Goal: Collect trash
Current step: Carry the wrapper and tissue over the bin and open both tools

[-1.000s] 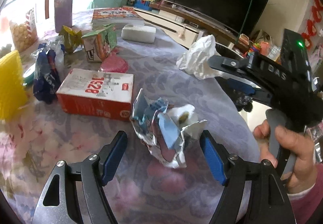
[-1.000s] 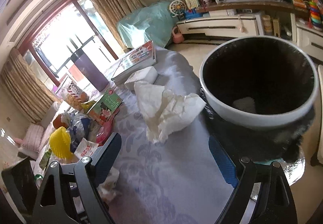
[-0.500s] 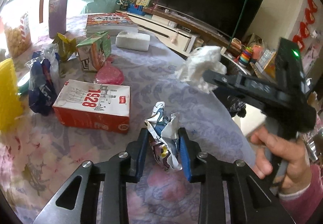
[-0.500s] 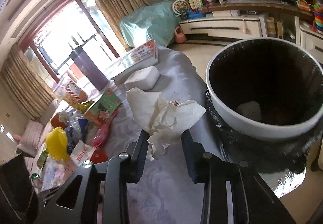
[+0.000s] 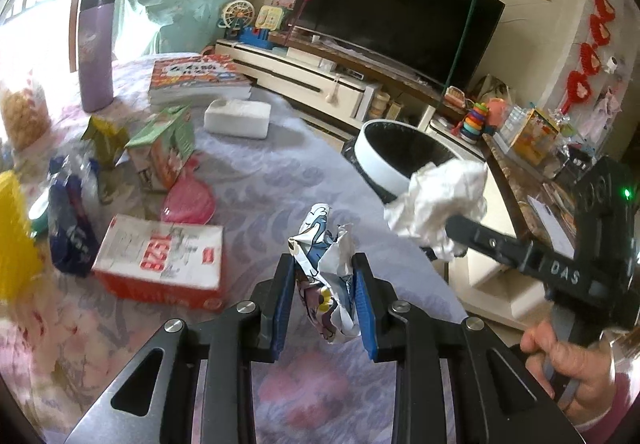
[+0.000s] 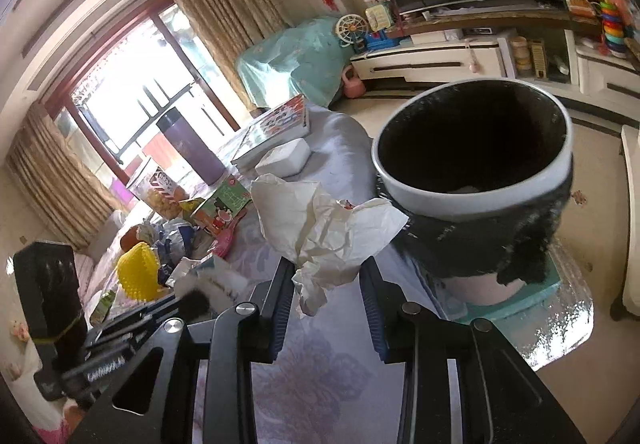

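My left gripper (image 5: 323, 286) is shut on a crumpled cartoon-print wrapper (image 5: 325, 276) and holds it above the purple tablecloth (image 5: 256, 179). My right gripper (image 6: 327, 286) is shut on a crumpled white tissue (image 6: 324, 232), lifted off the table. In the left wrist view the right gripper (image 5: 452, 232) holds that tissue (image 5: 436, 203) near the bin (image 5: 384, 163). The white-rimmed bin with a black liner (image 6: 472, 183) stands just off the table's edge, ahead and right of the tissue.
On the table sit a red and white box (image 5: 160, 264), a green carton (image 5: 164, 147), a pink lid (image 5: 188, 199), a blue bag (image 5: 70, 219), a yellow object (image 5: 16, 240), a white tissue pack (image 5: 238, 117), a book (image 5: 192, 81) and a purple flask (image 5: 94, 51).
Both grippers closed on their trash from open a second ago. Both have since lifted, the wrapper and the tissue rising off the table, and the tissue has moved nearer the bin.
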The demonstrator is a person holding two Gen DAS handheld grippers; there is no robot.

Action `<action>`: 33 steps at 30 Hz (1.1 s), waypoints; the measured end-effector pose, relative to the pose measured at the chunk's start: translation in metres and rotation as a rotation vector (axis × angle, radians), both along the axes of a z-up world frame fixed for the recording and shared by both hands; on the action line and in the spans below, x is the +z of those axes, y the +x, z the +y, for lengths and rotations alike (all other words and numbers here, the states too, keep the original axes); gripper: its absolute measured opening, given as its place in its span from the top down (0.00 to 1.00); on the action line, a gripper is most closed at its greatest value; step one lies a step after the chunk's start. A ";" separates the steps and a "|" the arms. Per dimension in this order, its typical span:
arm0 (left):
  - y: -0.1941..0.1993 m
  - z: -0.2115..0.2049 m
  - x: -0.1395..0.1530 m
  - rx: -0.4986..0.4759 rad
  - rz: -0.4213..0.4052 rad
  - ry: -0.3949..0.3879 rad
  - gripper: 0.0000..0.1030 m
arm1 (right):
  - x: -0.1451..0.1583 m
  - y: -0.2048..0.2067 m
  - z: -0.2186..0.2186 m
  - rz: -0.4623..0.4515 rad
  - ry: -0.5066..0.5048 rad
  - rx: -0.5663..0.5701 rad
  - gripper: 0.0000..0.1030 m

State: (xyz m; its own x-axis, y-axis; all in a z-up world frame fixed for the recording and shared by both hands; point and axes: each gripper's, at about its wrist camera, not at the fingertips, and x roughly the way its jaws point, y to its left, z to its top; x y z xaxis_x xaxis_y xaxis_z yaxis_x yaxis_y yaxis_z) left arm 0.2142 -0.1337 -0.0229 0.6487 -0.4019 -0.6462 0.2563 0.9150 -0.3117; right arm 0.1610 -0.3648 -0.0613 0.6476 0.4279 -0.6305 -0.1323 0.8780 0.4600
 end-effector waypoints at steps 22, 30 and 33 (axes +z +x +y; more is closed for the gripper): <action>0.053 -0.054 0.018 -0.083 -0.045 0.019 0.73 | 0.016 0.003 -0.044 -0.045 -0.010 -0.102 0.67; 0.075 -0.077 0.019 -0.108 -0.055 0.027 0.73 | 0.019 0.013 -0.071 -0.044 -0.025 -0.155 0.67; 0.085 -0.084 0.019 -0.115 -0.062 0.035 0.73 | 0.019 0.017 -0.078 -0.042 -0.043 -0.168 0.67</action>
State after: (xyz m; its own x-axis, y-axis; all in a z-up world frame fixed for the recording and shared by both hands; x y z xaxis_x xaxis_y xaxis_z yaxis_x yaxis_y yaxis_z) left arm 0.2989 -0.2176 -0.0035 0.6385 -0.4541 -0.6214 0.3780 0.8883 -0.2607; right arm 0.1785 -0.4428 -0.0423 0.7339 0.2846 -0.6168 0.0000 0.9080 0.4190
